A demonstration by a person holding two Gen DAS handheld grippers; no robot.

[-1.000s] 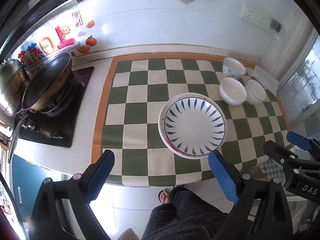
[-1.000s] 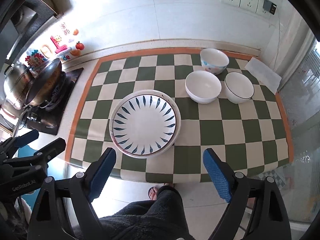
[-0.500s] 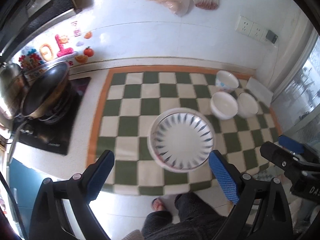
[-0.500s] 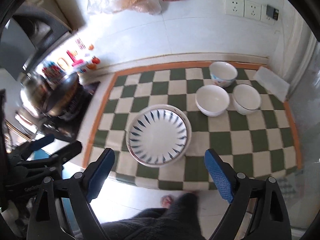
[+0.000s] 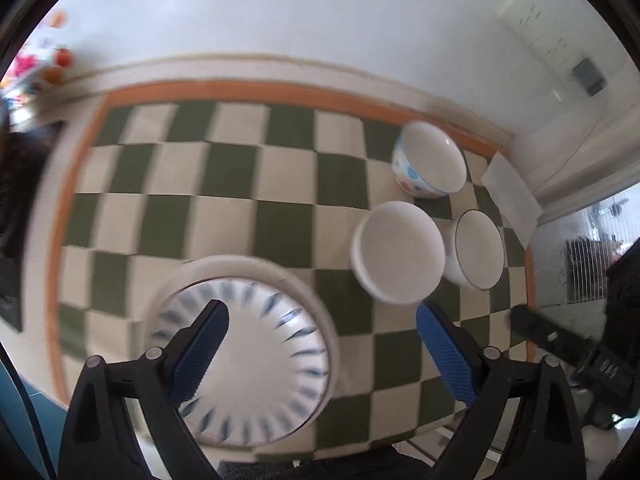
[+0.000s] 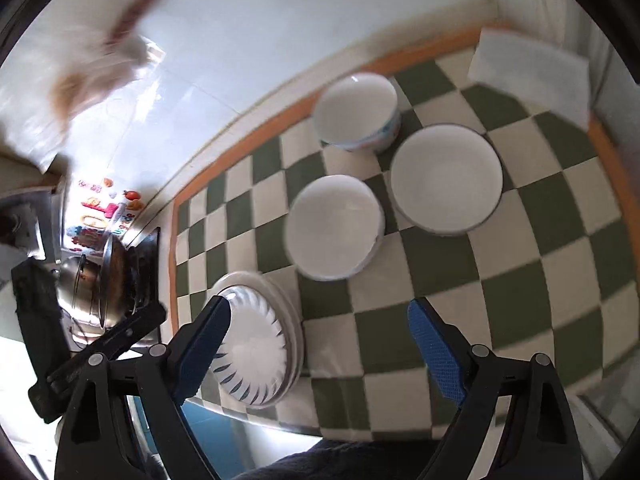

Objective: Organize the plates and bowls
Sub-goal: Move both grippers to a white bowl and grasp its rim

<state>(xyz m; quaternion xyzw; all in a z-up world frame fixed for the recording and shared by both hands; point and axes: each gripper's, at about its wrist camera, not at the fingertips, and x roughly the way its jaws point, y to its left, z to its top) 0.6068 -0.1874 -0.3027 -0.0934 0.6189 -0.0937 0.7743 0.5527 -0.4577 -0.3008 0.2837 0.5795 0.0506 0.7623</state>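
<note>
A stack of plates, the top one white with blue dashes [image 5: 248,360] [image 6: 256,352], lies near the front edge of a green-checked mat [image 5: 240,184]. To its right stand three bowls: a plain white bowl [image 5: 400,256] [image 6: 334,226], a dark-rimmed bowl [image 5: 478,254] [image 6: 446,178] and a bowl with coloured spots [image 5: 430,160] [image 6: 358,110] at the back. My left gripper [image 5: 320,312] hangs open over the plates' right side, nothing between its pads. My right gripper [image 6: 319,307] is open too, above the mat between the plates and the plain bowl.
A folded white cloth [image 5: 512,196] [image 6: 528,80] lies at the mat's far right corner. A wok [image 6: 116,276] and a steel pot [image 6: 76,280] sit on the stove left of the mat. Wall sockets [image 5: 548,40] are on the tiled wall behind.
Both grippers have swung forward and down over the counter, so the plates and bowls look much closer. The right view has rolled. Both pairs of jaws stayed open and nothing on the mat moved.
</note>
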